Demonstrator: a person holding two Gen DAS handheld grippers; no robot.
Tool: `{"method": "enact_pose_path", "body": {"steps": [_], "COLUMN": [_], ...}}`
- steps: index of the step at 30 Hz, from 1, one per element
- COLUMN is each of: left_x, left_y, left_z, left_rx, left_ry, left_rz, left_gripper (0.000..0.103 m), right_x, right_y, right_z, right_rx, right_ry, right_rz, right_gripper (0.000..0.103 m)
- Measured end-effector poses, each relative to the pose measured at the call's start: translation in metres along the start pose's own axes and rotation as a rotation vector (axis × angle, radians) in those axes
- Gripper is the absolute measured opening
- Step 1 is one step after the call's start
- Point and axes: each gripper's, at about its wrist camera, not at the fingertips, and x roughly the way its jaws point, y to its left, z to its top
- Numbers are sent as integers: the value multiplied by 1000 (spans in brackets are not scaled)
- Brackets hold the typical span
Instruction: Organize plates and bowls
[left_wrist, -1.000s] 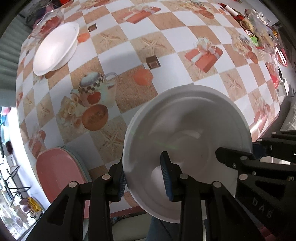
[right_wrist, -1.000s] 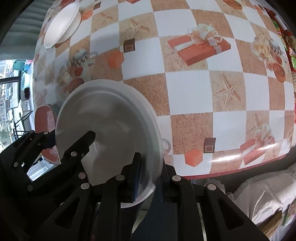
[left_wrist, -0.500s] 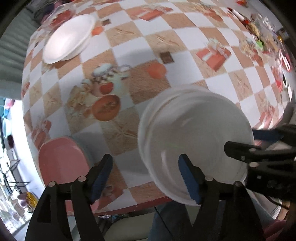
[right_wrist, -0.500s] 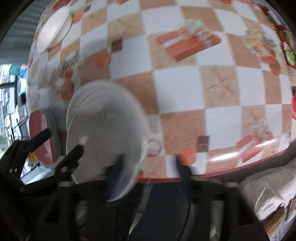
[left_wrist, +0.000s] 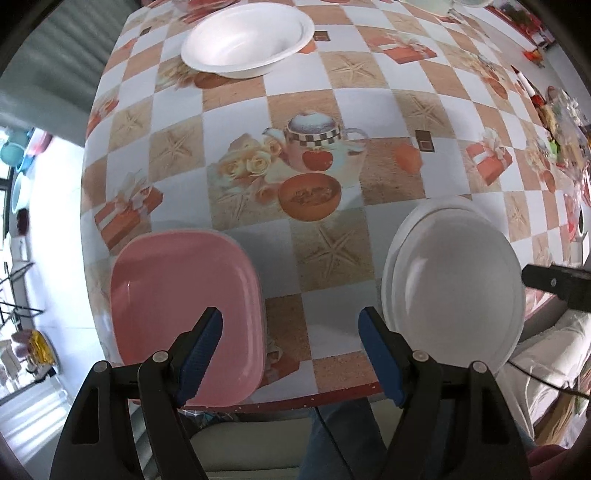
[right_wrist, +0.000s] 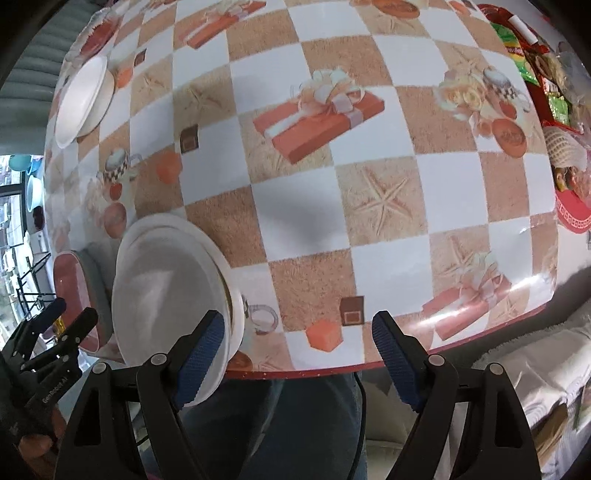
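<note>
A stack of white plates (left_wrist: 454, 284) lies at the table's near edge, also in the right wrist view (right_wrist: 170, 288). A pink square plate (left_wrist: 184, 314) on a grey one lies to its left; the right wrist view shows it (right_wrist: 70, 291) too. A white bowl (left_wrist: 247, 37) sits at the far left; it also shows in the right wrist view (right_wrist: 83, 99). My left gripper (left_wrist: 291, 354) is open and empty, between the pink plate and the white stack. My right gripper (right_wrist: 299, 358) is open and empty, just right of the white stack.
The table (right_wrist: 376, 280) has a checkered cloth with printed gifts and starfish. Snack packets and a red basket (right_wrist: 554, 110) crowd the far right. The table's red front edge (left_wrist: 295, 402) is just ahead of the fingers. A pale sofa (right_wrist: 535, 369) is on the right.
Both grippers have let go of the white plate, opened, and pulled back. The plate now rests on the white stack. The left gripper has swung left toward the pink plate.
</note>
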Motion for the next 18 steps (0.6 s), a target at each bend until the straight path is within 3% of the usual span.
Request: {"method": "enact_pose_path", "body": {"steps": [18], "left_x": [3], "left_y": [-21], "left_z": [-3], "left_rx": [33], "left_ry": [18], "left_rz": [10], "left_gripper": [79], "right_x": [50], "right_y": [43], "right_z": [-5], "right_rx": [-71], "right_ry": [38], "right_rz": [-69], "right_gripper": [83]}}
